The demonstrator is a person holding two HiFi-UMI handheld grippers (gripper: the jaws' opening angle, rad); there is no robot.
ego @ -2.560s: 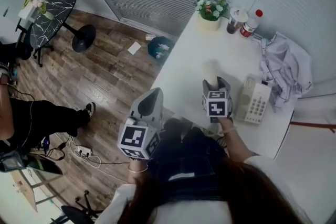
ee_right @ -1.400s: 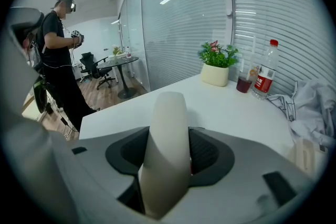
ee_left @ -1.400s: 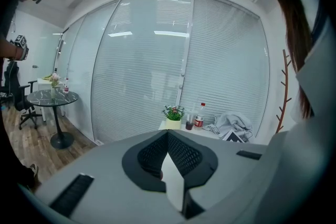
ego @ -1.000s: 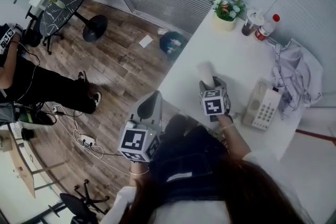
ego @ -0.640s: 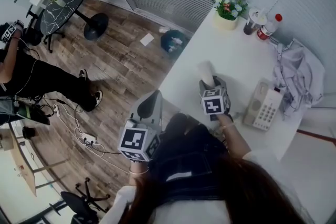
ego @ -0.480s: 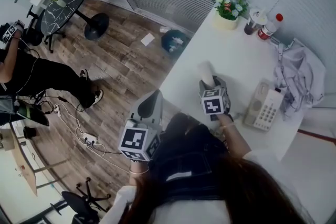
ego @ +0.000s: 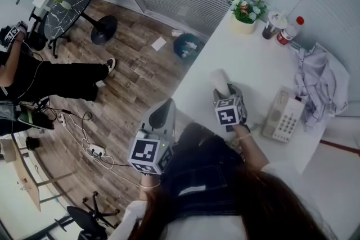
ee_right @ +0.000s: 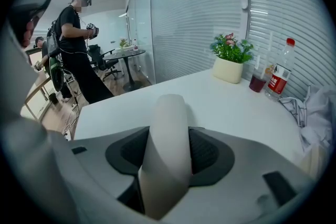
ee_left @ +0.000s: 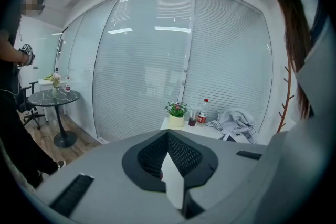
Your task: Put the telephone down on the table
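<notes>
My left claw [ee_left: 168, 136] and right claw [ee_right: 169, 152] are showing grey shells with black meshed pads. The left cube [ego: 147, 153] and right cube [ego: 228, 111] are wearing black-and-white square markers. The handset [ee_right: 169, 113] is showing cream, as is the telephone base [ego: 284, 118] with its pale keys. The surface [ego: 247, 59] is showing plain white. The plant [ego: 244, 8] is carrying green leaves with pink and white flowers. The bottle [ego: 288, 31] is wearing a red cap and label. The floor [ego: 135, 76] is showing brown wood planks, and the round table [ego: 70, 0] black with white veins.
</notes>
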